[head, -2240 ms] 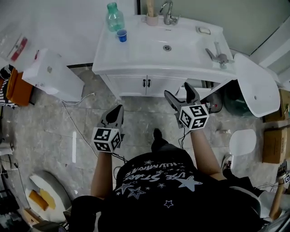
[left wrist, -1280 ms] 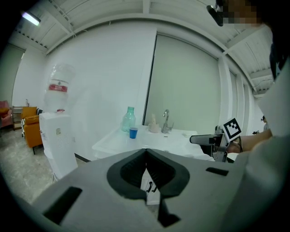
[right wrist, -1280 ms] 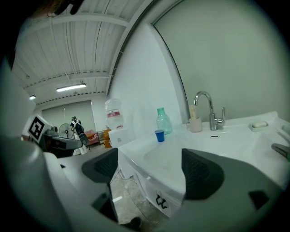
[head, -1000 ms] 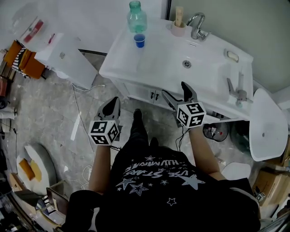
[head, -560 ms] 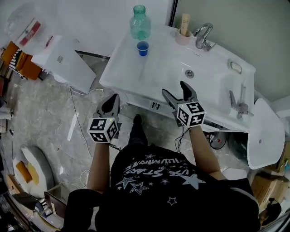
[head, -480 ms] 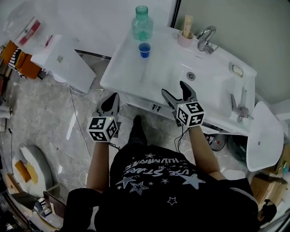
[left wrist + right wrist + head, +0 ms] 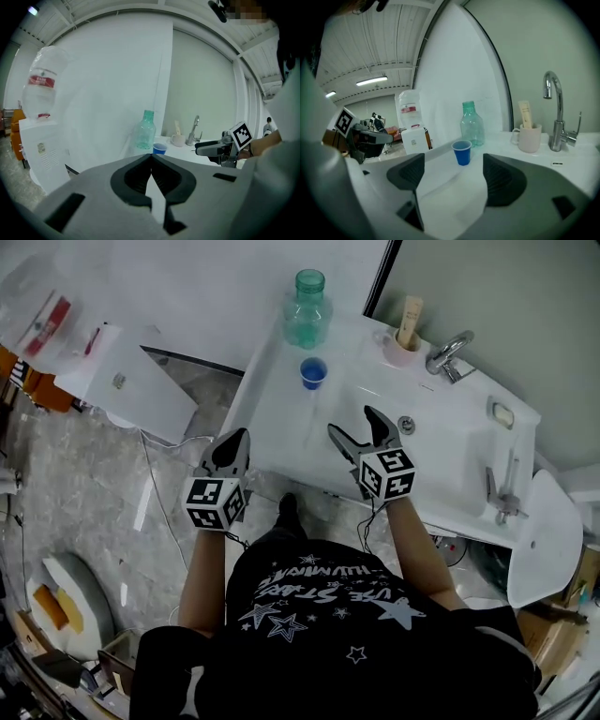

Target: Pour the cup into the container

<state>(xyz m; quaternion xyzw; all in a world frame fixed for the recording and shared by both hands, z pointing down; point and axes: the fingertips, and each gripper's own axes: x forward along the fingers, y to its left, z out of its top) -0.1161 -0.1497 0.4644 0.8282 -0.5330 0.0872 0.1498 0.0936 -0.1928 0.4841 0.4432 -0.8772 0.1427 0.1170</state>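
Your right tool (image 7: pixel 349 420) stands wide above the near edge of the white counter (image 7: pixel 281 418) in the head view. Its jaws have just eased in slightly and grip nothing. Your left tool (image 7: pixel 242 435) is pinched narrow and hangs off the counter's left corner, probably held in reserve. The blue cup (image 7: pixel 313 372) stands upright farther in, just near of the green bottle (image 7: pixel 307 310), which is likely the container. In the left gripper view, the left tool (image 7: pixel 151 158) shows jaws meeting with nothing between them, and the cup (image 7: pixel 160 149) sits far ahead beside the bottle (image 7: pixel 146 130). In the right gripper view, the right tool (image 7: pixel 453 172) frames the cup (image 7: pixel 462 152) in its gap, lined up for a grasp but well apart. The cup is small, plain and tapered, and you cannot tell what it holds.
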